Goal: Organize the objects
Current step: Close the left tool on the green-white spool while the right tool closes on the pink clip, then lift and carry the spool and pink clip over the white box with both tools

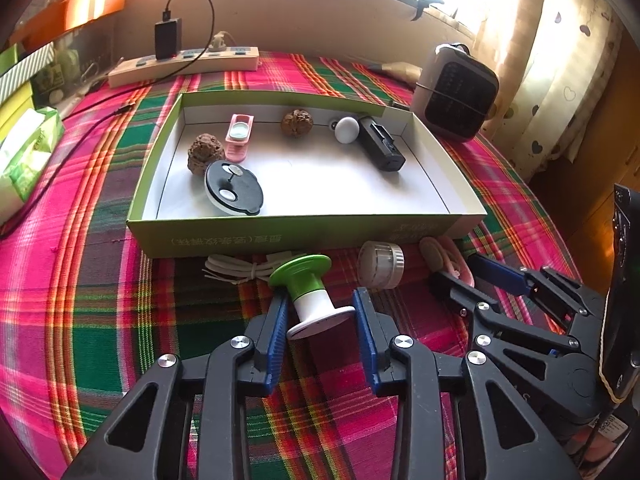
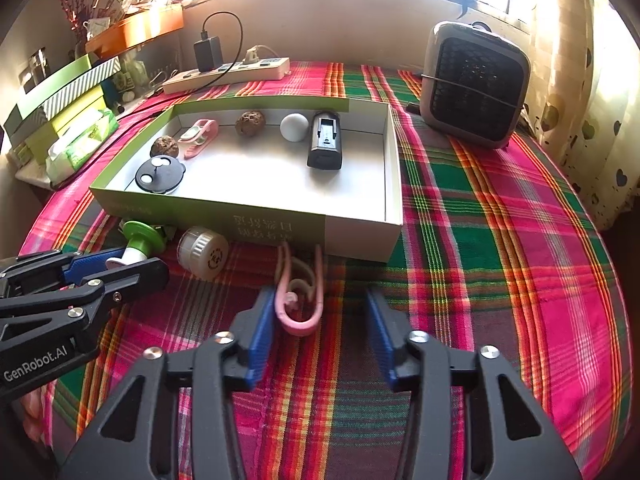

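Sitting on a plaid tablecloth before the green box: green-and-white spool, seeming light, rigid, slippery. Bracketing its white waist, left gripper spread wide. Right gripper spread beside pink clip.

Woven plaid cloth, matt cardboard box, glossy plastic spool

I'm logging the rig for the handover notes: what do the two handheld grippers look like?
Both match: the left gripper and right gripper have matte black plastic linkage arms with triangular cut-outs and silver round-head screws at the pivots. Each finger carries a ribbed blue pad. In the right wrist view, the left gripper's body bears white "GenRobot.AI" lettering. No cables or sleeves are clearly visible.
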Action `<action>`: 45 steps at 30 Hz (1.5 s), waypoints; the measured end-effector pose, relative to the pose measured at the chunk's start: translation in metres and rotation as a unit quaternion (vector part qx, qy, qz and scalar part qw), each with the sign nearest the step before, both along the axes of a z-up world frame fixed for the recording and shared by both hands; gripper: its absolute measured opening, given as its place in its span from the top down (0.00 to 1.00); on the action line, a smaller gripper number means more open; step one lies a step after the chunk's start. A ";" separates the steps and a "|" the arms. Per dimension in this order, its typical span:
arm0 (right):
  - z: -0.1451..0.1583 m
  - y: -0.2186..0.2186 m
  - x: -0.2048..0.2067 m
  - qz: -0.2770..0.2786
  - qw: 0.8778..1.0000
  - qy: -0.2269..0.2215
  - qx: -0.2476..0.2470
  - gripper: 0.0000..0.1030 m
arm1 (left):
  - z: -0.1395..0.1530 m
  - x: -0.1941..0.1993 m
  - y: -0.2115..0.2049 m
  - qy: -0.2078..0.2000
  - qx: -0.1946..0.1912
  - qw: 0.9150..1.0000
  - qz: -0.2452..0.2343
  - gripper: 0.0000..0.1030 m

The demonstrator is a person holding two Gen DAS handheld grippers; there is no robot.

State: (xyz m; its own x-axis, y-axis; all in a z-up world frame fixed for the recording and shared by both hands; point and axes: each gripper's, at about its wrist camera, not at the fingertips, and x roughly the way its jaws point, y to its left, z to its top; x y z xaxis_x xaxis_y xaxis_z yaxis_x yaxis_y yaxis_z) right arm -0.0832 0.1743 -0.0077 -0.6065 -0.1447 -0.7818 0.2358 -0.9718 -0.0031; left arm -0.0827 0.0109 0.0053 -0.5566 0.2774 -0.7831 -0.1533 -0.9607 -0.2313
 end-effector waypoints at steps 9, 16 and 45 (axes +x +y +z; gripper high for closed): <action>0.001 -0.005 0.003 0.012 1.000 0.002 -0.004 0.78 | 0.000 0.001 -0.001 0.002 0.001 1.000 0.000 0.71; 0.001 -0.006 0.004 0.011 1.000 0.001 -0.007 0.78 | 0.000 0.002 -0.002 0.002 0.000 1.000 0.000 0.71; 0.016 0.001 0.011 0.009 0.999 0.021 -0.022 0.78 | 0.018 0.015 -0.004 0.031 -0.006 0.999 -0.009 0.71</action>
